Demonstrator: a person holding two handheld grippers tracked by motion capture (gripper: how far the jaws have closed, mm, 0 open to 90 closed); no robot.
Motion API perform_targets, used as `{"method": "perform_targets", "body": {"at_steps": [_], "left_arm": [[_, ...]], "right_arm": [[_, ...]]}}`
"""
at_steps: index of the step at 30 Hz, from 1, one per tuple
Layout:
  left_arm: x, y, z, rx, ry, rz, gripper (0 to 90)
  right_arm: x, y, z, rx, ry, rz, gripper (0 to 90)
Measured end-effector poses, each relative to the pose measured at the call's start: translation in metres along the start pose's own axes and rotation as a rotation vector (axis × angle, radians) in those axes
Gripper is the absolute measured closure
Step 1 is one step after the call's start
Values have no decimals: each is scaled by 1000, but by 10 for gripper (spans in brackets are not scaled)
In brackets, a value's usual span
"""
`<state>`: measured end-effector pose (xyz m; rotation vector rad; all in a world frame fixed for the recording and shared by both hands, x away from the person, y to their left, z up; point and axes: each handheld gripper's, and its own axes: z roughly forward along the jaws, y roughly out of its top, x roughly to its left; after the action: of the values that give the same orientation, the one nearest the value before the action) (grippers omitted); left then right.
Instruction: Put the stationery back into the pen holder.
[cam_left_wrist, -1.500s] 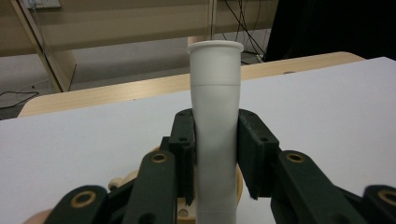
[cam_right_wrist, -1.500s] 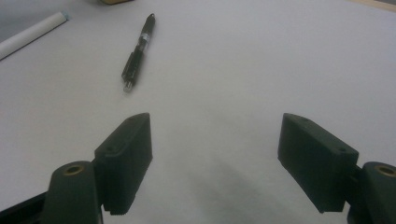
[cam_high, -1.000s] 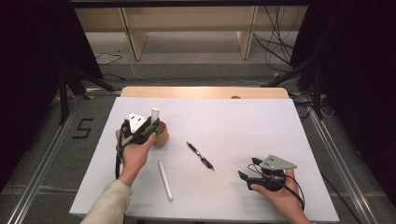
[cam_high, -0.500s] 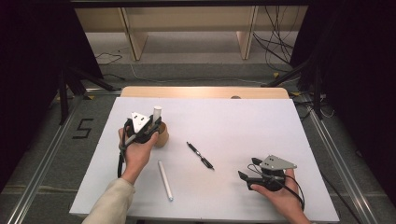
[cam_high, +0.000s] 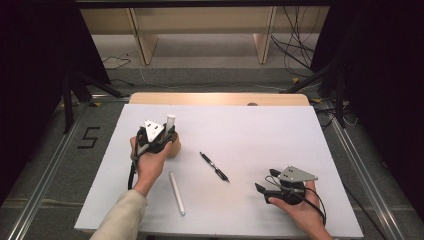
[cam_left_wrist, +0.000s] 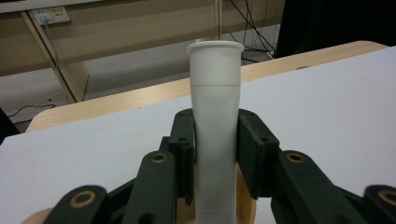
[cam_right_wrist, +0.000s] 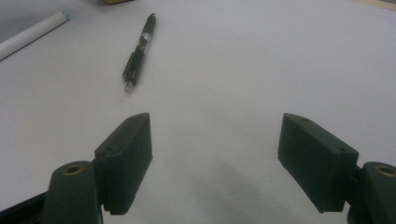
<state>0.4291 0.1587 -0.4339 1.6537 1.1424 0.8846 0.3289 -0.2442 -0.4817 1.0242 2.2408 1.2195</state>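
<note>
Your left gripper (cam_left_wrist: 215, 154) has its two black jaws closed against the sides of a white plastic marker-like tube (cam_left_wrist: 215, 121), one pad on each flank, holding it upright. In the left gripper view the tube's flared top rises well above the pads, and its lower end goes down into a small round light-wood holder (cam_left_wrist: 245, 205) just beneath the jaws. In the high view that same gripper (cam_high: 162, 135) sits over the wooden holder (cam_high: 173, 148) on the left half of the white table sheet (cam_high: 260, 130), nearer the far edge than the near one, with the white tube (cam_high: 170, 120) sticking up beside the grey plate. Your left hand (cam_high: 148, 162) wraps the gripper body from the near side.

Your right gripper (cam_right_wrist: 215, 163) has its jaws spread wide, nothing between them, only bare white sheet. In the high view it (cam_high: 266, 182) rests low near the near right corner of the sheet, held in your right hand (cam_high: 300, 212), with the jaws pointing left.

Between the two grippers a black ballpoint pen (cam_high: 214, 166) lies flat near the middle of the sheet, slanted. In the right gripper view the pen (cam_right_wrist: 138, 49) lies well ahead of the open jaws. A second white cylindrical stick (cam_high: 176, 192) lies flat close to the near edge, just right of your left forearm, apart from the pen
</note>
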Motion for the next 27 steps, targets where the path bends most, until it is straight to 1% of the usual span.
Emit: {"method": "perform_targets", "body": {"at_steps": [27], "left_arm": [[-1,-10,8,34,5,24,689]], "right_arm": [[0,0,0,-1,4,-4,266]]}}
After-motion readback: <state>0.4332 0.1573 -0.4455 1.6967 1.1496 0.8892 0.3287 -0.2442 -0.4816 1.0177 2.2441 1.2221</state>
